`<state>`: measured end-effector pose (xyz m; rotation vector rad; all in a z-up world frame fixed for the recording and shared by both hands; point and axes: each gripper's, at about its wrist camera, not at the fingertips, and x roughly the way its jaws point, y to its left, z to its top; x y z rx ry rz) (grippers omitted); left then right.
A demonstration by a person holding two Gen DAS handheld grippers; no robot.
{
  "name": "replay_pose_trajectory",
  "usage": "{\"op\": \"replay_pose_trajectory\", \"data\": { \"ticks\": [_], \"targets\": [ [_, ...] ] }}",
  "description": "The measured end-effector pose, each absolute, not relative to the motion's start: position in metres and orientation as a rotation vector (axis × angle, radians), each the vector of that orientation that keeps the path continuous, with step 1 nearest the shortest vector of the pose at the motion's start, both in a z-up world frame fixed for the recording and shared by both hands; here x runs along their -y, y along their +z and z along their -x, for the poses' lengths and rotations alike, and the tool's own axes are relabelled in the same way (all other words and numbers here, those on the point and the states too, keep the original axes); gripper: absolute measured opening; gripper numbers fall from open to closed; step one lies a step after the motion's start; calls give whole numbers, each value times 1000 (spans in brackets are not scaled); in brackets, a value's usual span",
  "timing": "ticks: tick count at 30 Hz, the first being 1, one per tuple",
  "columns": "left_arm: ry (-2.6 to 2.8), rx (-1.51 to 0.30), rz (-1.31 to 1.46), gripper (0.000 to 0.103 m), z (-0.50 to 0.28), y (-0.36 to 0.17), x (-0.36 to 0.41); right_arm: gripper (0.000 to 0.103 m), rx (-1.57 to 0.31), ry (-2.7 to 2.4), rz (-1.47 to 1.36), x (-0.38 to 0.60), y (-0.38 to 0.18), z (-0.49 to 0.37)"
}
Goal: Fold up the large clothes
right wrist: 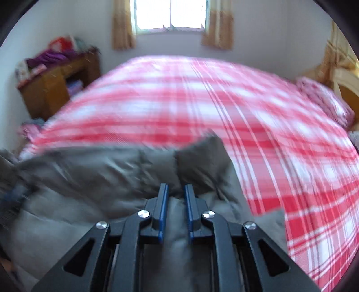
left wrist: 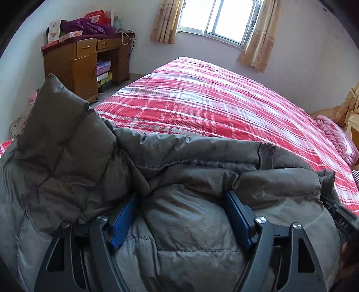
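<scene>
A grey padded jacket (left wrist: 94,161) lies bunched at the near edge of a bed with a red plaid cover (left wrist: 202,101). My left gripper (left wrist: 182,195) is open, its blue pads wide apart, with a thick roll of the jacket between them. A part of the jacket stands up at the left. My right gripper (right wrist: 176,188) is shut on a fold of the jacket (right wrist: 125,166); its pads press the grey cloth between them. The right wrist view is blurred by motion. The right gripper's body shows at the right edge of the left wrist view (left wrist: 343,222).
A wooden desk (left wrist: 83,65) with a purple garment and boxes on top stands at the left wall. A window with curtains (left wrist: 215,20) is behind the bed. A pink blanket (left wrist: 336,139) lies at the bed's right end by a wooden headboard.
</scene>
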<state>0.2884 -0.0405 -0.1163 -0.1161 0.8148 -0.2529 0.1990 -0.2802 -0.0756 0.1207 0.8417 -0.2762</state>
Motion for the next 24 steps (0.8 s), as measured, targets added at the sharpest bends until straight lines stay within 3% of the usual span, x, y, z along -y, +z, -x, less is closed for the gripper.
{"op": "replay_pose_trajectory", "data": {
  "ticks": [15, 21, 24],
  "targets": [
    [-245, -863, 19, 77, -291, -107, 48, 13, -806, -261, -223, 292, -96, -195],
    [-99, -789, 22, 77, -279, -64, -2, 13, -800, -255, -245, 296, -97, -194],
    [12, -768, -51, 77, -285, -72, -20, 13, -796, -251, -253, 297, -97, -194]
  ]
}}
